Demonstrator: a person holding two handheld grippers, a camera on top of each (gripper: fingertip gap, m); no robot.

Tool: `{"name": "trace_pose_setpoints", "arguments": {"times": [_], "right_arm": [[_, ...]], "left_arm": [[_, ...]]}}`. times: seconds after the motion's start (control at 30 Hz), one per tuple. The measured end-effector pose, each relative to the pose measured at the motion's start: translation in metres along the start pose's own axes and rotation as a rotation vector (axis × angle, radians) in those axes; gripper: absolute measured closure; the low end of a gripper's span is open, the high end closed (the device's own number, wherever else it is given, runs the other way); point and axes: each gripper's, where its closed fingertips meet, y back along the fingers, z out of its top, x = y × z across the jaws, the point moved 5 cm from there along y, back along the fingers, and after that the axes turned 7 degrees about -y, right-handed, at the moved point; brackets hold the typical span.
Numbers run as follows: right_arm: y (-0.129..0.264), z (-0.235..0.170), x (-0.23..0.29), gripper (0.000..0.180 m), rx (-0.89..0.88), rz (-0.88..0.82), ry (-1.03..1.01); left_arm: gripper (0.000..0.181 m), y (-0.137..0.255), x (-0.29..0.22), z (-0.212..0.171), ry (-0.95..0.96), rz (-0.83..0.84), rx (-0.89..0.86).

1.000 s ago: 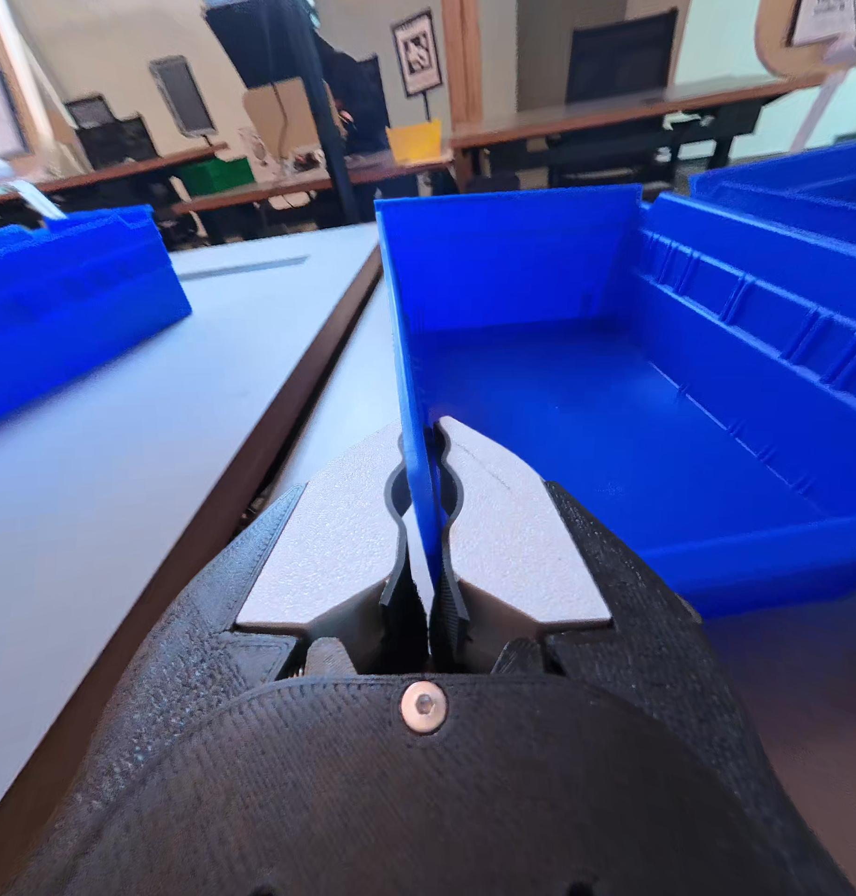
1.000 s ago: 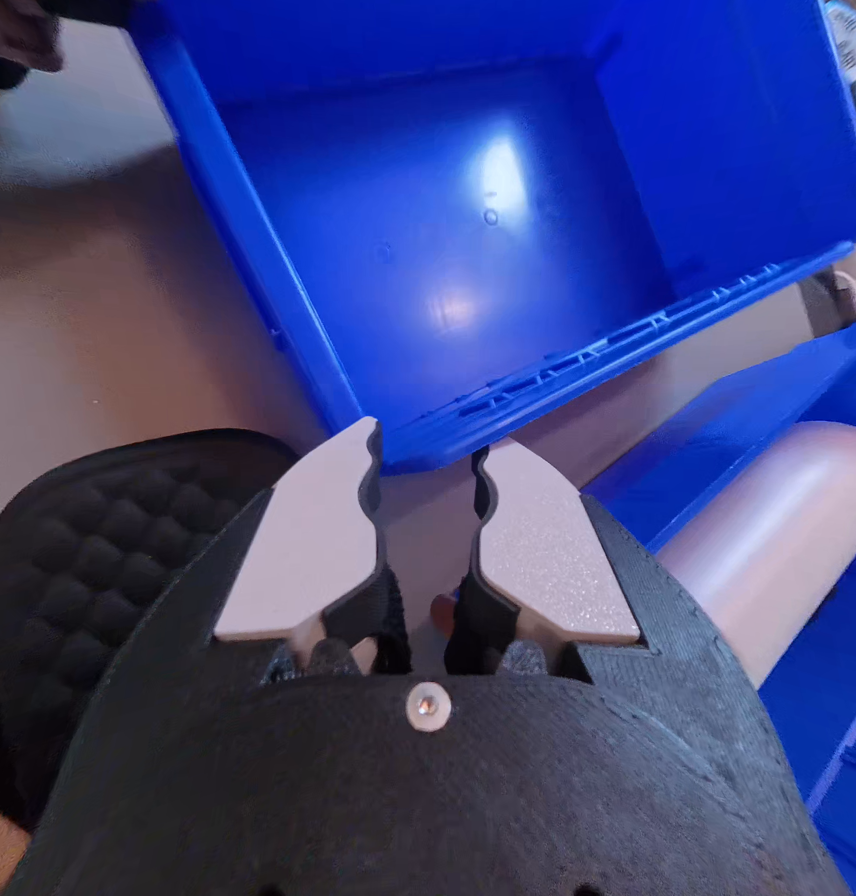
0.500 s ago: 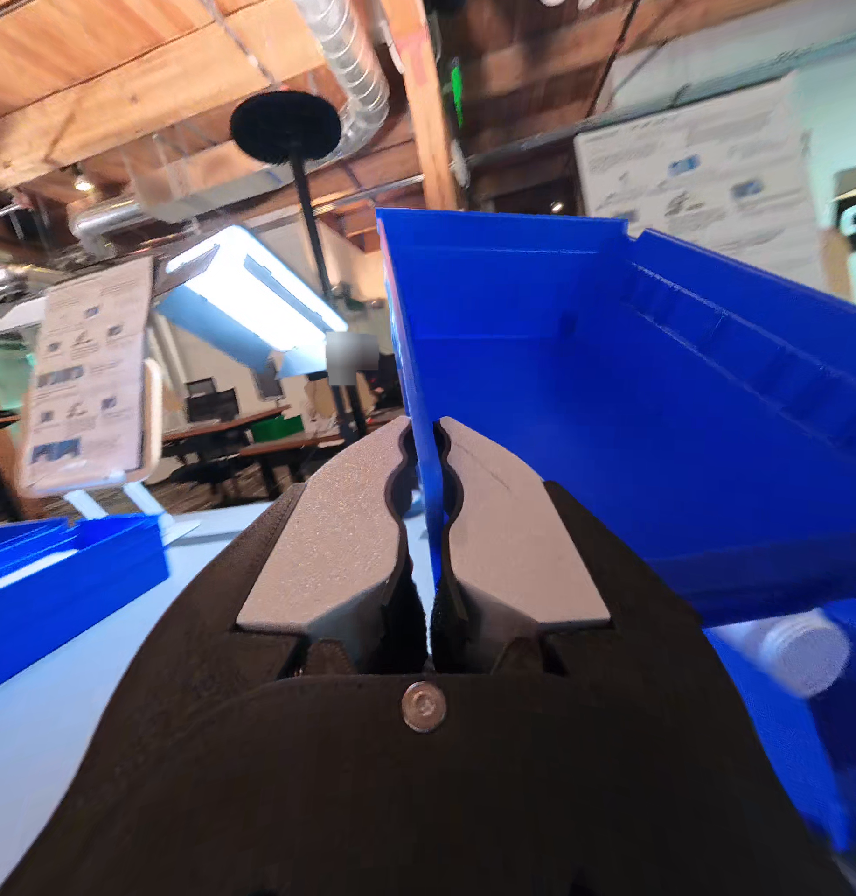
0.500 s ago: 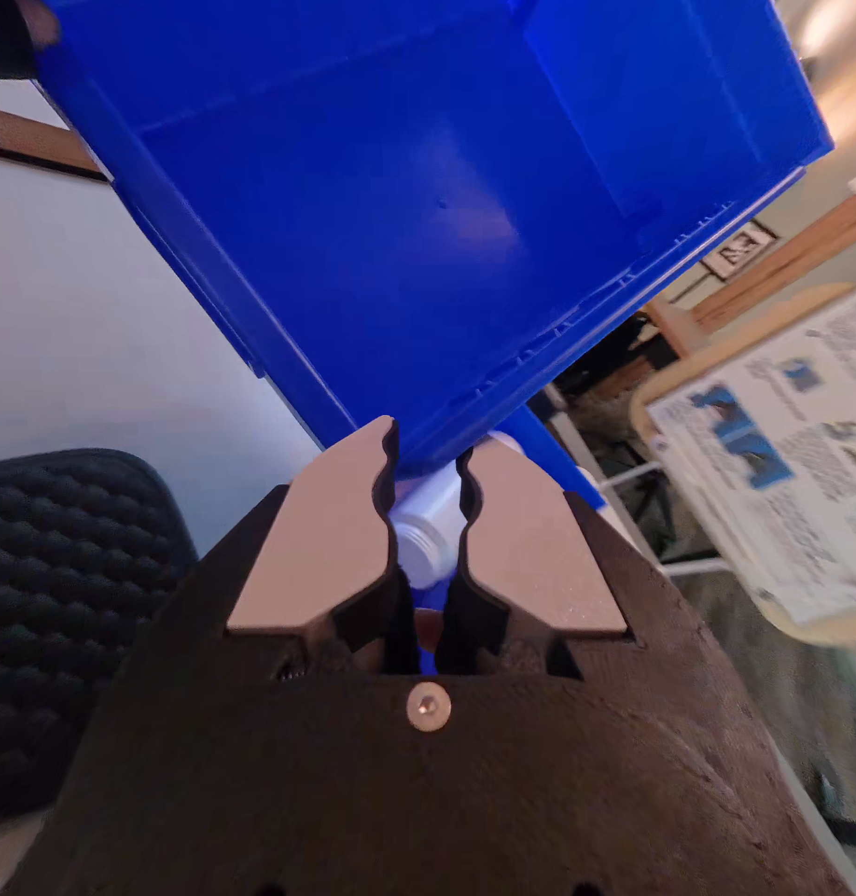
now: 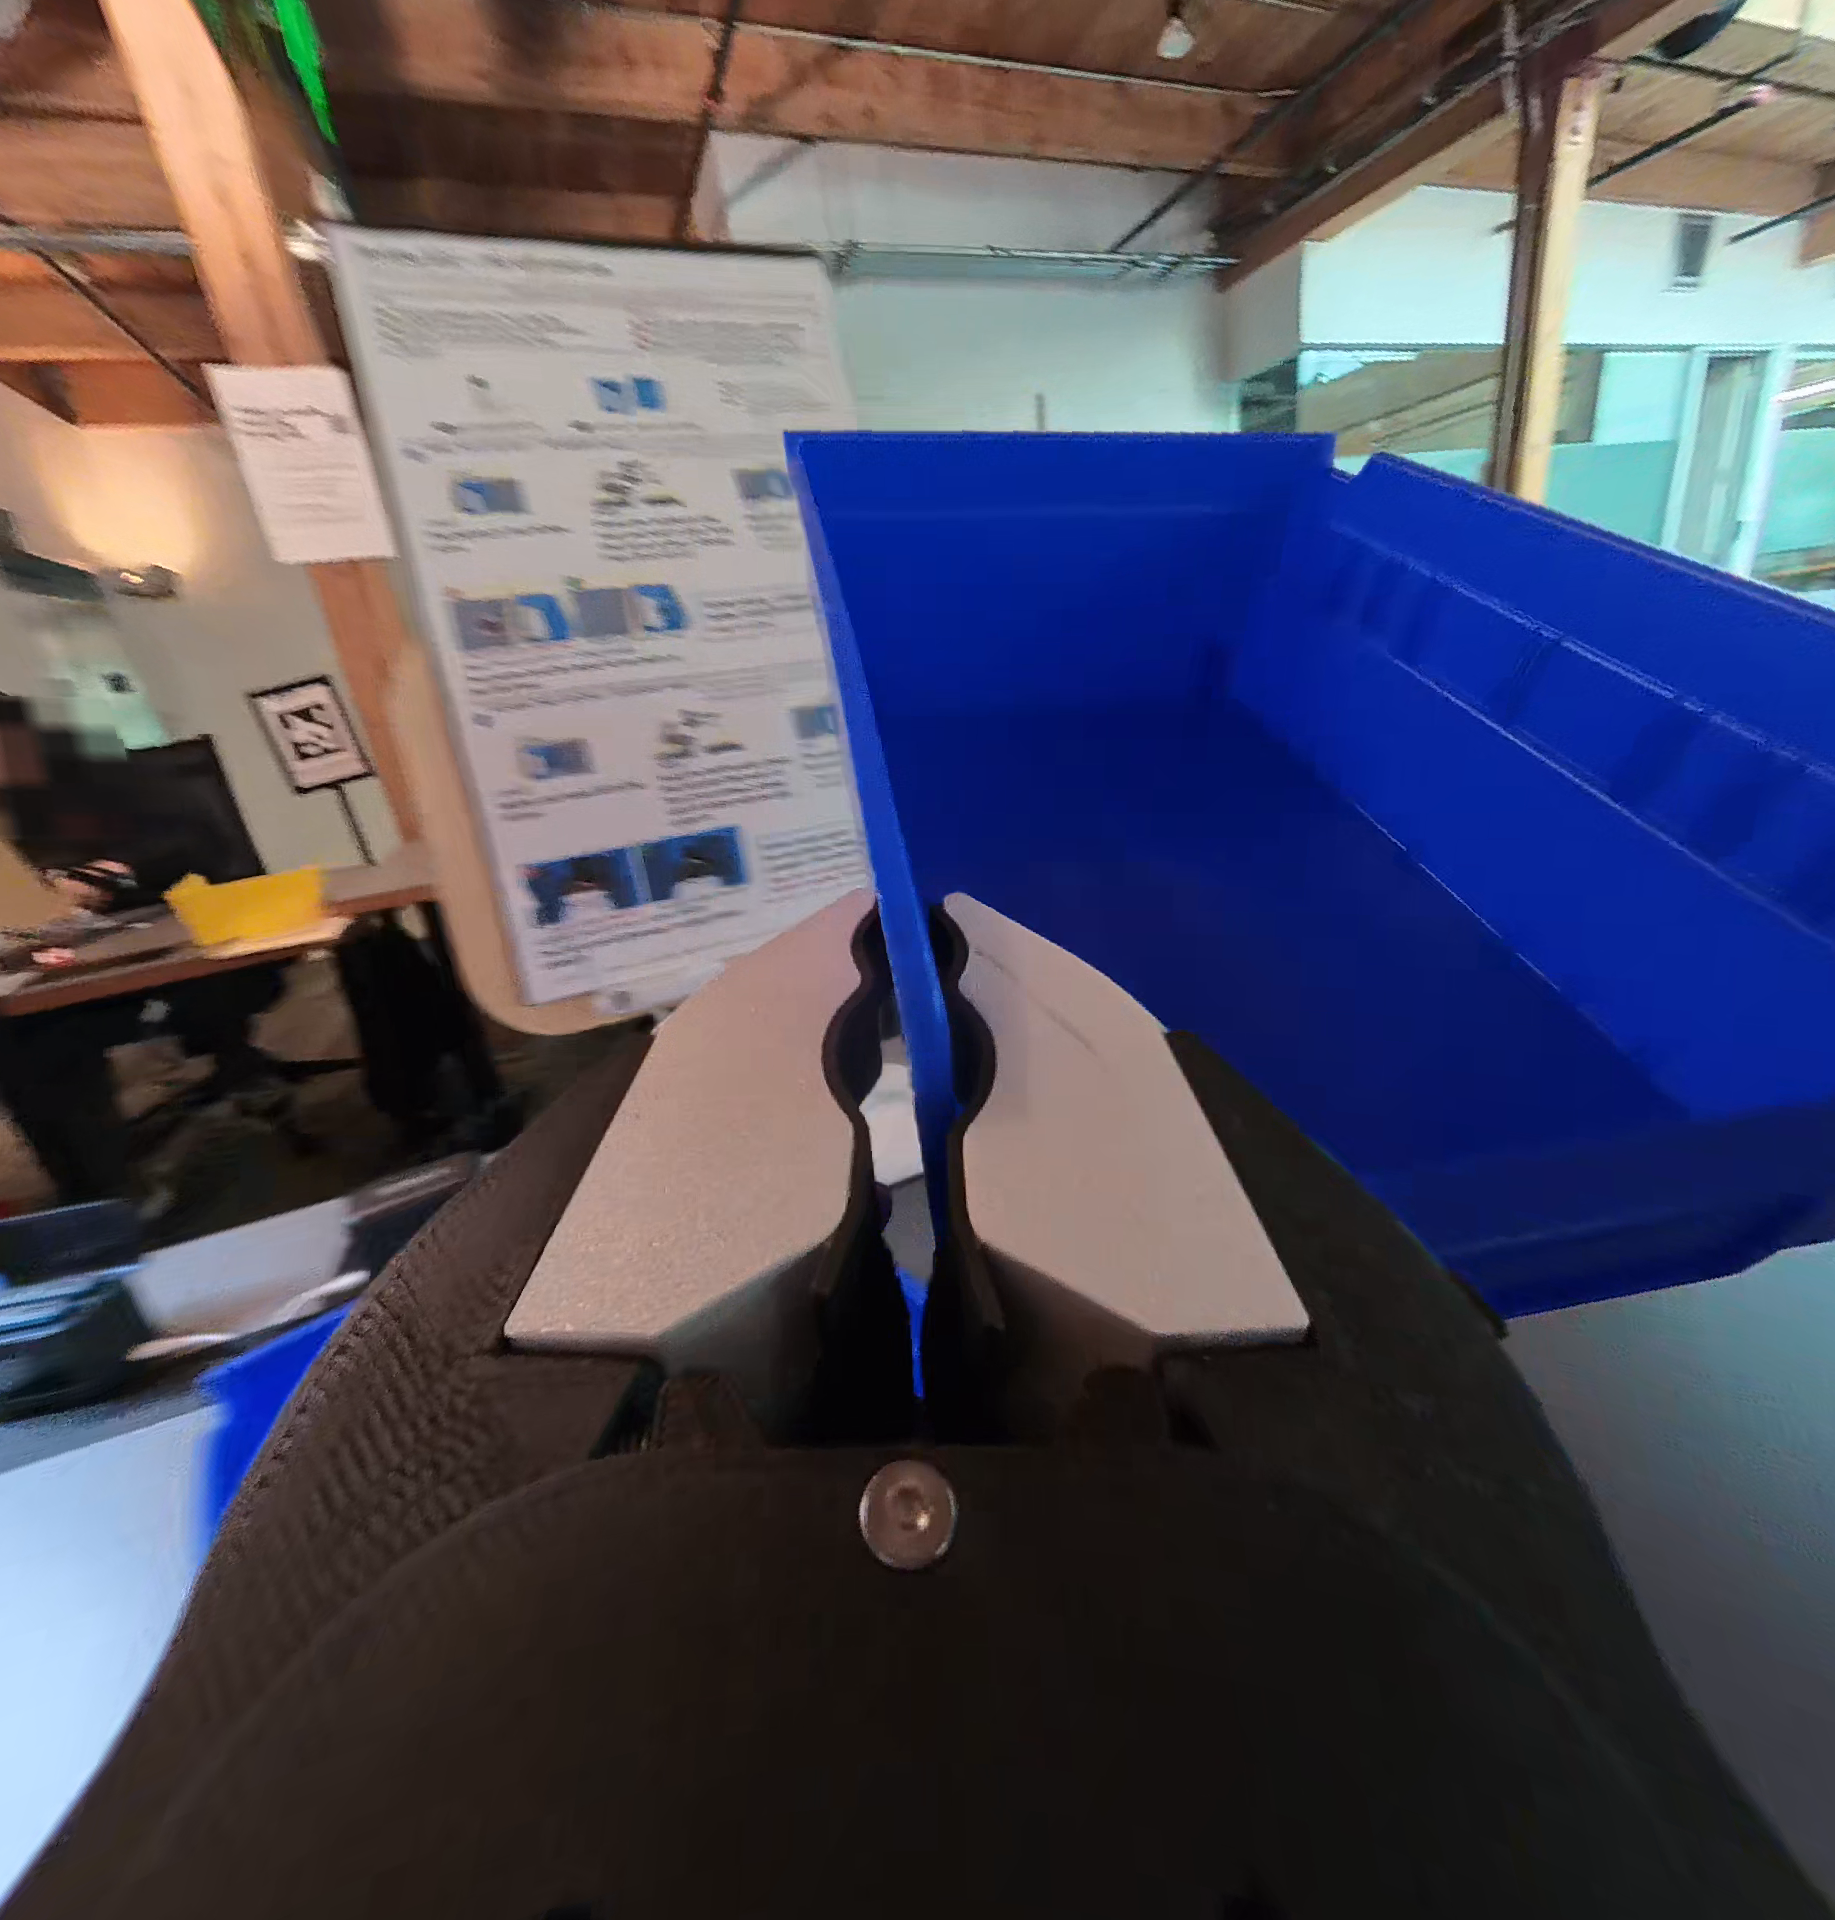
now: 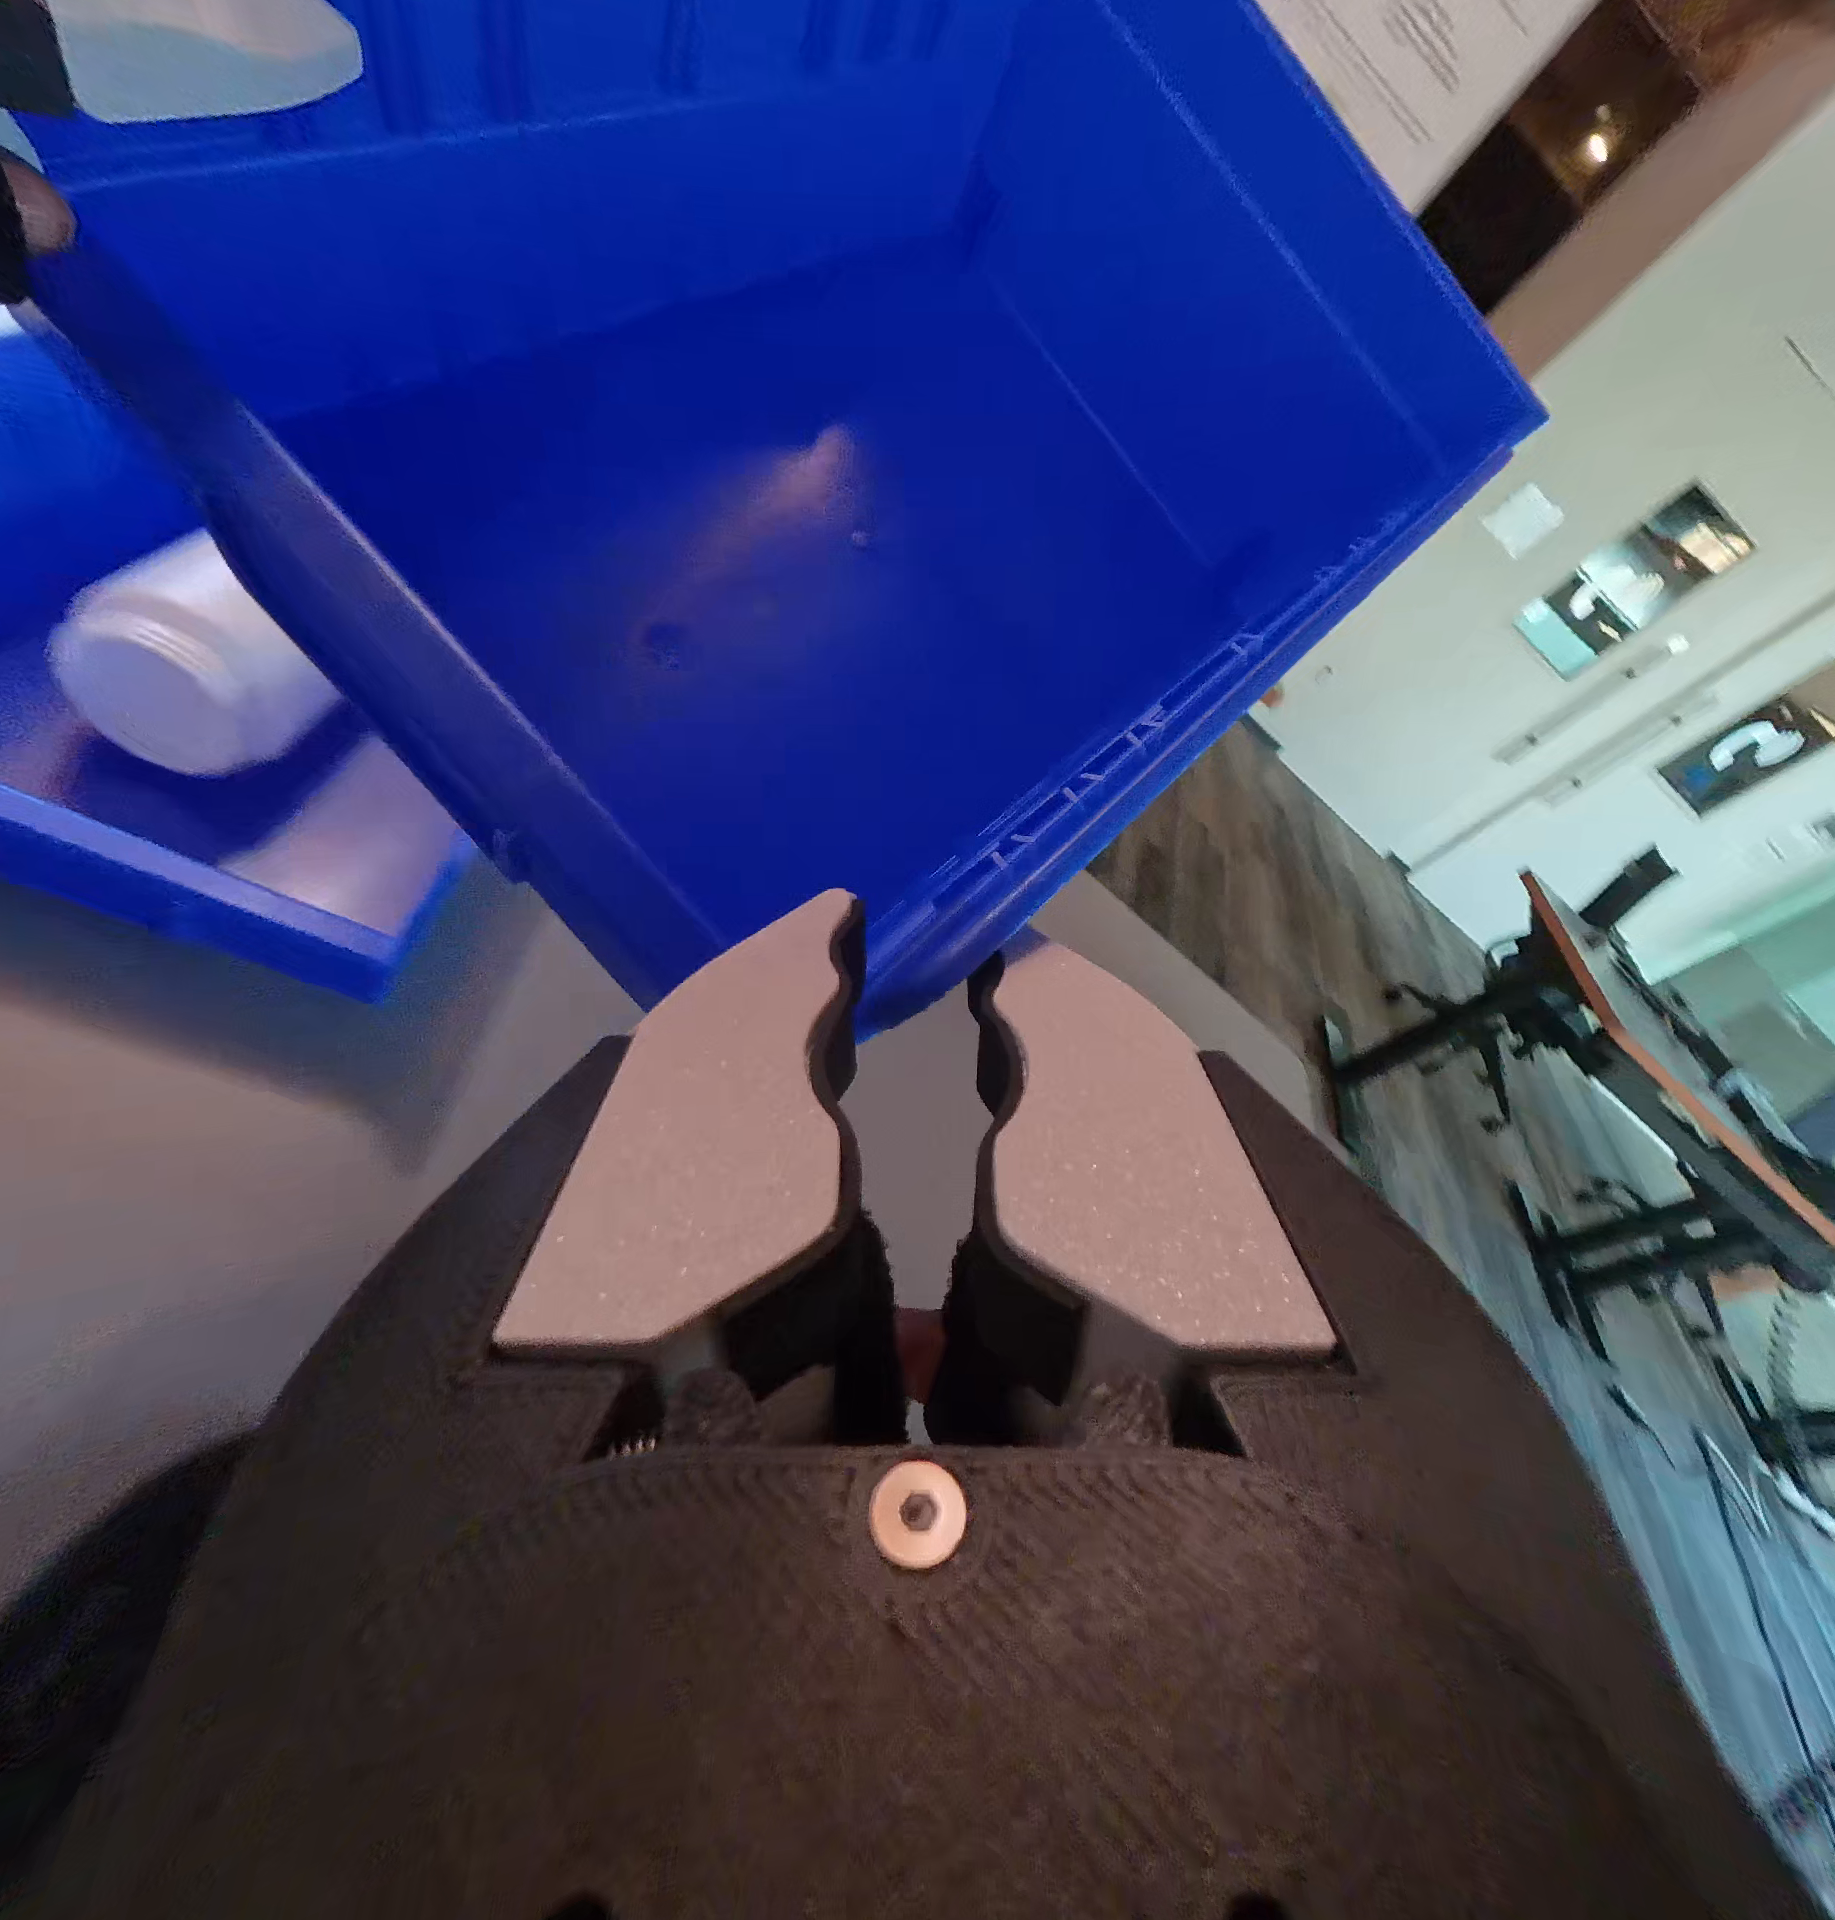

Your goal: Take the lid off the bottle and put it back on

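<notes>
The left gripper [image 5: 918,1039] is clamped on the empty blue plastic bin's [image 5: 1256,883] side wall. The right gripper [image 6: 908,997] is slightly parted, apparently pinching its corner. The white ribbed-lid bottle [image 6: 191,675] lies in a lower blue bin [image 6: 165,894]; a slip could drop the raised bin onto it.

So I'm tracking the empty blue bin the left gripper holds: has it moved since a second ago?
Yes. The blue bin, clamped by the left gripper, has been lifted off the table and tilted; ceiling beams now show behind it.
</notes>
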Motion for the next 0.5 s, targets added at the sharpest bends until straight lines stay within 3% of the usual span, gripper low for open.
{"name": "trace_pose_setpoints", "arguments": {"times": [0.23,0.5], "right_arm": [[0.023,-0.065,-0.069,0.163,0.146,-0.111,-0.079],[0.02,-0.134,-0.114,0.164,0.319,-0.14,-0.129]], "left_arm": [[0.174,-0.055,-0.096,-0.022,0.095,-0.18,0.097],[0.168,-0.081,-0.173,-0.06,0.104,-0.295,0.236]]}}
